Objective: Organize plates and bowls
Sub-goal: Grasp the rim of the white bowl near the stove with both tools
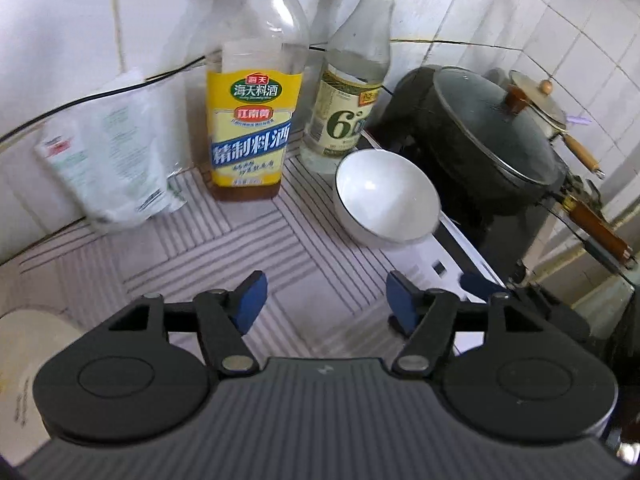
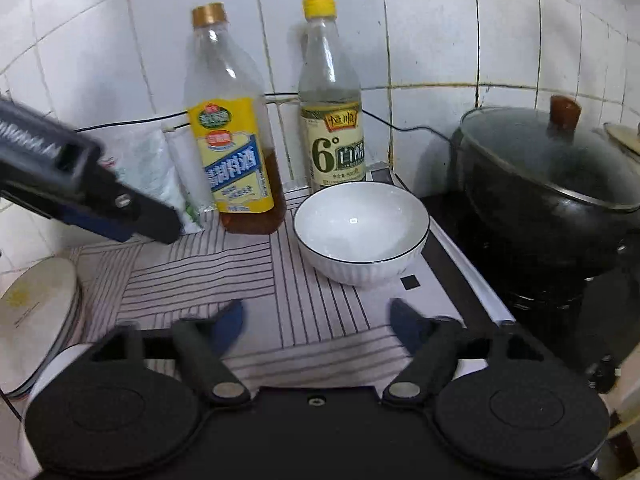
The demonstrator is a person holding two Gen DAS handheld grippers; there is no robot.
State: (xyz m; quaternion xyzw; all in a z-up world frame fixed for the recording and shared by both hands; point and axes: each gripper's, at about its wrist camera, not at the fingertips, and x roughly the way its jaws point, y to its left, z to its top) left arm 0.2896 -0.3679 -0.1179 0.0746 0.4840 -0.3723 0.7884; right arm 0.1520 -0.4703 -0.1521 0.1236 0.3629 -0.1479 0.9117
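1. The white bowl [image 2: 362, 232] is sitting upright and empty on the striped cloth [image 2: 208, 276] covering the tabletop, with its right side reaching over onto the white edge of the stove [image 2: 448, 280]. It is standing just in front of the vinegar bottle [image 2: 334, 120] and just beside the black lidded pot [image 2: 548, 176].

2. The right gripper [image 2: 316, 320] is facing the bowl head-on with its jaws spread wide and nothing between them; the bowl is lying just ahead of the blue pads.

3. The left gripper [image 1: 324, 300] is also standing spread and empty over the cloth, with the bowl [image 1: 386, 198] ahead and to its right. In the right wrist view it is showing as a dark blurred arm at the left, near the cooking wine bottle [image 2: 236, 152].

4. The step in hand is looking like a reach for the bowl, probably by the right gripper, which is better lined up.

5. To do it well, the person should be bringing one finger inside the near rim and one outside, pinching the wall rather than trying to span the whole bowl.

6. The lift should be going straight up, keeping clear of both bottles behind and the pot at the right.

7. A round pale object [image 2: 36, 308] is lying at the far left; I cannot tell whether it is a plate.
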